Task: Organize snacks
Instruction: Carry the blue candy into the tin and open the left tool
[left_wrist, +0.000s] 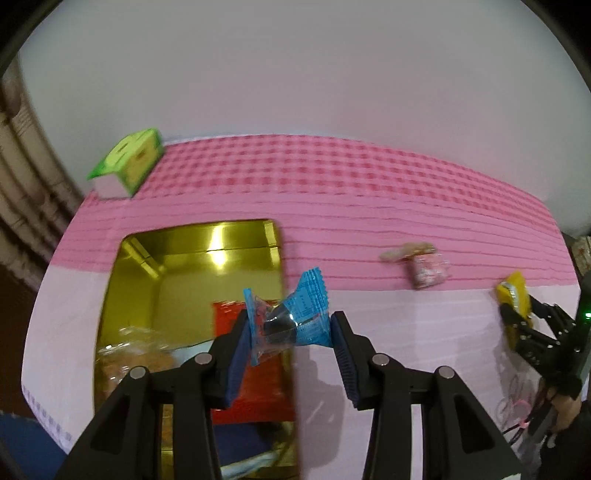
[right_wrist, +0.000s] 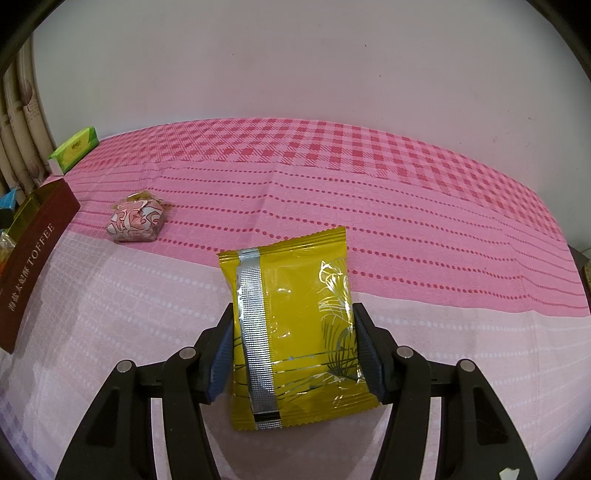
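My left gripper (left_wrist: 290, 328) is shut on a blue wrapped snack (left_wrist: 295, 317) and holds it above the right edge of an open gold tin (left_wrist: 155, 258). The tin holds a red packet (left_wrist: 258, 384) and clear-wrapped biscuits (left_wrist: 136, 354). My right gripper (right_wrist: 293, 347) is shut on a yellow snack packet (right_wrist: 295, 325) with a silver seam, just above the cloth. It also shows at the right of the left wrist view (left_wrist: 517, 314). A pink patterned wrapped snack (right_wrist: 135, 218) lies on the cloth; in the left wrist view (left_wrist: 428, 273) it lies beside a pale one (left_wrist: 404, 251).
A pink checked and striped cloth (right_wrist: 332, 166) covers the table, which meets a white wall. A green box (right_wrist: 75, 147) stands at the far left corner. The tin's dark red side (right_wrist: 29, 273) reads TOFFEE. A curtain hangs at the left.
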